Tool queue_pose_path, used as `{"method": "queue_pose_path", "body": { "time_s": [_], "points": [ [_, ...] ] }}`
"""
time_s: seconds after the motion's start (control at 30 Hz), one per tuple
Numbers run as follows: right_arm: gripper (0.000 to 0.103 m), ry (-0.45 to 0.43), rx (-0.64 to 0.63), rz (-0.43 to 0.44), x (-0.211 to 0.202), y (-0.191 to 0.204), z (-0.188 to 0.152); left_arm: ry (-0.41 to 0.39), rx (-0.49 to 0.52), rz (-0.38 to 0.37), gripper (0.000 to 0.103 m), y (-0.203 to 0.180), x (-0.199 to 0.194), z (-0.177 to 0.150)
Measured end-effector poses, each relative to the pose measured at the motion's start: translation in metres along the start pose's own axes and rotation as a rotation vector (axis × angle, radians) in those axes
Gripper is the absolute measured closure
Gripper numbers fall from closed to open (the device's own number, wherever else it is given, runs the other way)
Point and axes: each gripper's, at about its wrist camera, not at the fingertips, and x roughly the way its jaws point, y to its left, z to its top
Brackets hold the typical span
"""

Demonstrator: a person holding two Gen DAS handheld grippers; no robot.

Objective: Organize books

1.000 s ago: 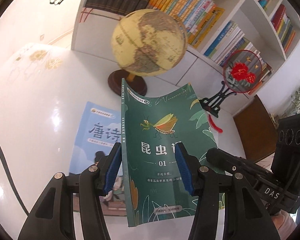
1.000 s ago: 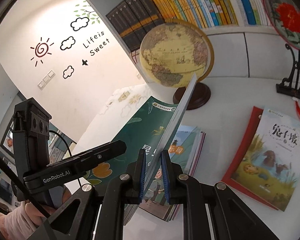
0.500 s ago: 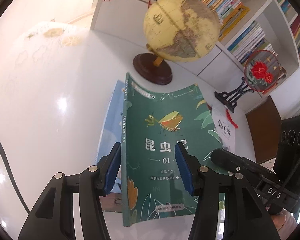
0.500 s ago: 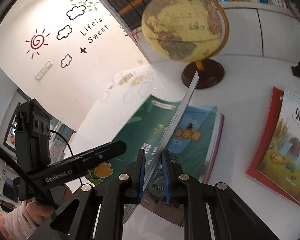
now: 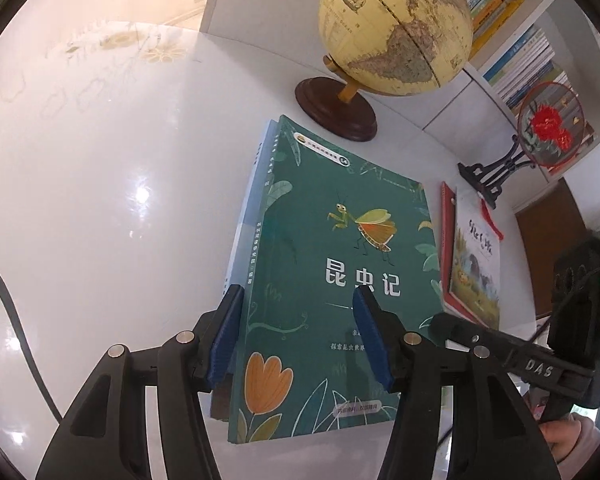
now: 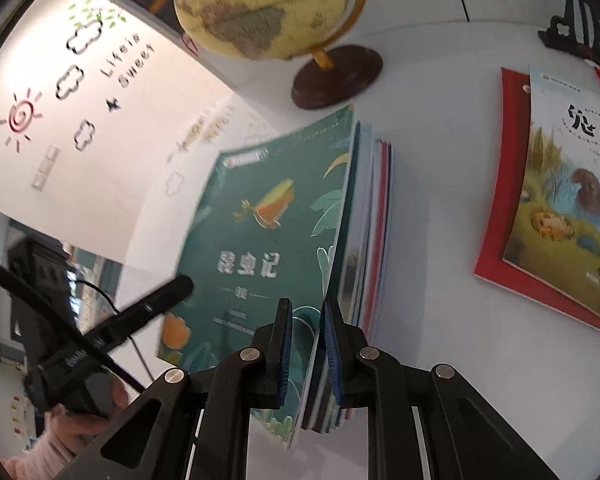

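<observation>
A green book with an insect on its cover [image 5: 332,264] lies nearly flat on a stack of books with a pale blue one [image 5: 249,216] on top. My left gripper [image 5: 296,340] is open, its blue pads either side of the green book's spine edge, just above it. My right gripper [image 6: 305,344] is shut on the green book's [image 6: 260,232] right edge, low over the stack [image 6: 374,232]. A picture book on a red book [image 6: 560,200] lies to the right, also in the left wrist view [image 5: 474,264].
A globe on a dark wooden base [image 5: 392,36] stands behind the stack on the white table [image 5: 100,200]. A red flower fan on a black stand [image 5: 540,132] is at the back right. White bookshelves [image 5: 516,64] full of books line the wall.
The green book has been lowered from tilted upright to almost flat on the stack, held by my right gripper. My left gripper has stayed open around its spine edge.
</observation>
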Motion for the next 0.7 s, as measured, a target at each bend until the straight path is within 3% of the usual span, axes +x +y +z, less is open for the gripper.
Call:
{"method": "queue_pose_path", "body": {
  "time_s": [0.17,0.33,0.53,0.7],
  "points": [
    [0.084,0.059,0.056,0.009,0.006,-0.008,-0.003,0.003,-0.013,0.076,0.041,0.001,-0.004,0.005],
    [0.056,0.024,0.048,0.006,-0.006,-0.008,-0.003,-0.006,-0.026,0.112,0.041,0.002,-0.016,0.004],
    [0.055,0.006,0.064,0.006,-0.023,-0.02,-0.007,-0.013,-0.047,0.138,0.041,-0.003,-0.026,0.003],
    [0.055,-0.023,0.106,0.013,-0.044,-0.044,-0.014,-0.016,-0.03,0.11,0.041,-0.03,-0.023,0.005]
  ]
}}
